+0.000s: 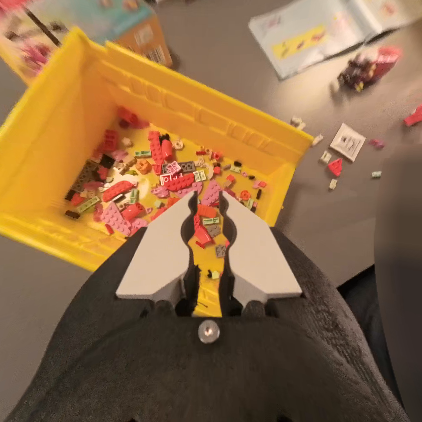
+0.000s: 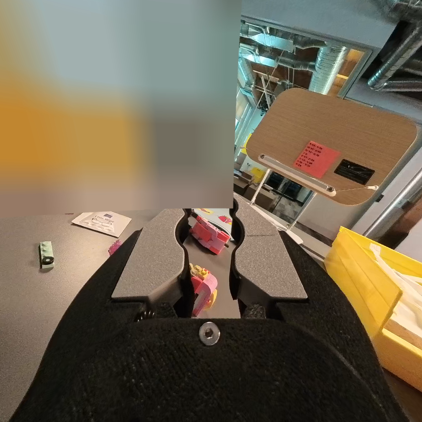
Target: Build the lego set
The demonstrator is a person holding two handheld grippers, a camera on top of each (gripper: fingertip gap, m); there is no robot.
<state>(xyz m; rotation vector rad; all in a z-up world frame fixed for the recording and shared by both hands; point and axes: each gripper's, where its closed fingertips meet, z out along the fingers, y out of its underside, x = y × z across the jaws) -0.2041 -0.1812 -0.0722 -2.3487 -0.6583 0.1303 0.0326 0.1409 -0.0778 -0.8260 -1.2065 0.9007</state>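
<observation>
The left gripper (image 1: 208, 196) is held over a yellow bin (image 1: 68, 127) of loose bricks (image 1: 173, 182), fingers narrowly apart, nothing gripped. The right gripper (image 2: 210, 217) is held low over the worktop (image 2: 27, 285), fingers parted and bare; a red-pink brick assembly (image 2: 209, 236) is seen beyond them.

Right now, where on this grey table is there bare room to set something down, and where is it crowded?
Bare grey table lies between the yellow bin and the open booklet, and in front of the bin's near wall. It is crowded right of the bin, around the white square plate and red wedge piece, and inside the bin.
</observation>
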